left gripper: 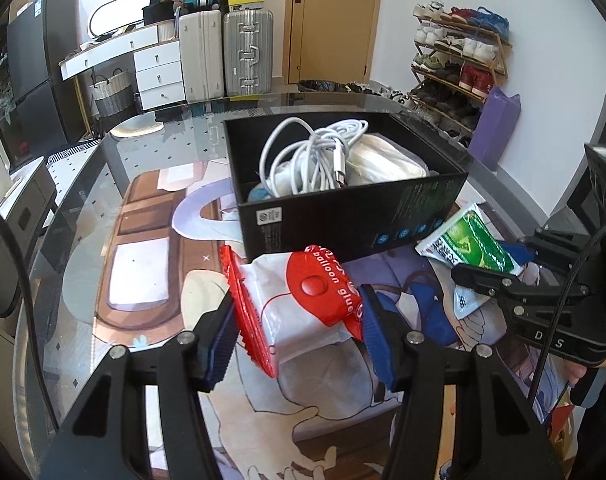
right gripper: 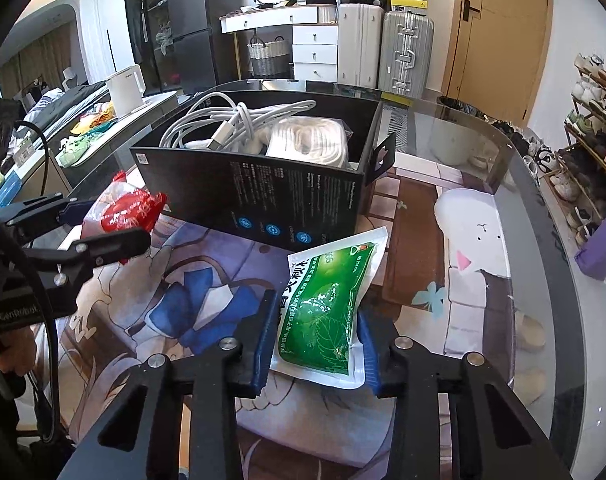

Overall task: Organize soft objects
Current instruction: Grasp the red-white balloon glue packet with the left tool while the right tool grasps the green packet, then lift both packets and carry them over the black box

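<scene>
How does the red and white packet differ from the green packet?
The red and white packet looks puffy and crinkled; the green packet is flatter and smoother. The left claw grips the red one, the right claw the green one. Both are soft and outside the black box.

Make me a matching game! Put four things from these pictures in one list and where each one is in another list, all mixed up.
Things:
1. red-and-white packet
2. green sachet
3. white cable
4. black box

Places:
A. inside the box
B. in the right tongs
C. on the table mat
D. in the left tongs

Pairs: 1-D, 2-B, 3-A, 4-C
</scene>
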A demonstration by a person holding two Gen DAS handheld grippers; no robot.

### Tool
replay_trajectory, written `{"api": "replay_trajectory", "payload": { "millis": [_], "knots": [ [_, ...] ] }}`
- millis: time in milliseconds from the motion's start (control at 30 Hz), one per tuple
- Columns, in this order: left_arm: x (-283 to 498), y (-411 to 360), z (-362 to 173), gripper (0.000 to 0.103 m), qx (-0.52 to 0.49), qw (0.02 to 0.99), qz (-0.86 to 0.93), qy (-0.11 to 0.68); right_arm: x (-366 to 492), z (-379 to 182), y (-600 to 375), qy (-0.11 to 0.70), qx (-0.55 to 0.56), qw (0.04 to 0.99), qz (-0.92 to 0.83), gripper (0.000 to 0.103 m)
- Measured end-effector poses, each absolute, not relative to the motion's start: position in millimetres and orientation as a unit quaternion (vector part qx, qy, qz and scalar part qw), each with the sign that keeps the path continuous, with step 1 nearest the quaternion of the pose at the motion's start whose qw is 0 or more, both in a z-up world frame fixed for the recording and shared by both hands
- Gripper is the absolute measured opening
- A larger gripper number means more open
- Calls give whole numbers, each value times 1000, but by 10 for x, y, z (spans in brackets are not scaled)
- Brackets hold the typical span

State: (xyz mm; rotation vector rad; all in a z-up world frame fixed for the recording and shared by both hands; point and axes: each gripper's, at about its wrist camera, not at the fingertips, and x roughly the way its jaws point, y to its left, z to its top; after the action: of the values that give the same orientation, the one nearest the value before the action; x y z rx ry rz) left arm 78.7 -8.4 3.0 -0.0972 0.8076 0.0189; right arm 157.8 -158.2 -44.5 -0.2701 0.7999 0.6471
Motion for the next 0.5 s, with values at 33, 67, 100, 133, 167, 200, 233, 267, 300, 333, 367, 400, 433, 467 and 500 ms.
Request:
{"api": "replay_trajectory", "payload": {
  "millis": [33,67,100,133,167,200,233,267,300,333,367,400,433,467,500],
  "knots": [
    [785,-71,41,56,-48,919,10,391,1562,-441,-1589,381,-128,862,309,36],
    [776,-60,54,56,-50,920,10,389,1546,-438,-1584,381,-128,862,309,31],
    [768,-46,63,56,-50,920,10,387,1524,-428,-1590,380,-128,862,310,30],
    [759,-36,76,56,-52,921,10,385,1520,-420,-1596,380,-127,862,310,27],
    [755,-31,87,56,-52,922,9,383,1503,-405,-1603,378,-127,863,310,25],
    [751,-24,93,56,-52,923,9,382,1495,-392,-1611,376,-128,864,309,23],
    [748,-22,97,56,-53,923,9,381,1489,-386,-1619,375,-129,865,309,22],
    [742,-18,101,56,-53,923,9,381,1487,-385,-1622,376,-129,864,310,22],
    [738,-15,104,56,-53,923,8,380,1484,-385,-1620,376,-130,863,311,21],
    [735,-18,104,56,-54,924,8,379,1481,-387,-1622,378,-129,863,311,20],
    [729,-13,104,56,-54,924,8,379,1478,-385,-1630,379,-129,862,312,17],
    [723,-10,102,56,-55,924,8,378,1463,-382,-1632,379,-127,861,314,16],
    [723,-18,108,56,-56,924,8,378,1452,-378,-1630,379,-128,860,316,14],
    [718,-10,110,56,-57,924,9,377,1444,-370,-1626,378,-129,860,318,12],
    [706,-11,112,56,-59,925,9,376,1425,-362,-1618,377,-131,859,321,11]
  ]
}}
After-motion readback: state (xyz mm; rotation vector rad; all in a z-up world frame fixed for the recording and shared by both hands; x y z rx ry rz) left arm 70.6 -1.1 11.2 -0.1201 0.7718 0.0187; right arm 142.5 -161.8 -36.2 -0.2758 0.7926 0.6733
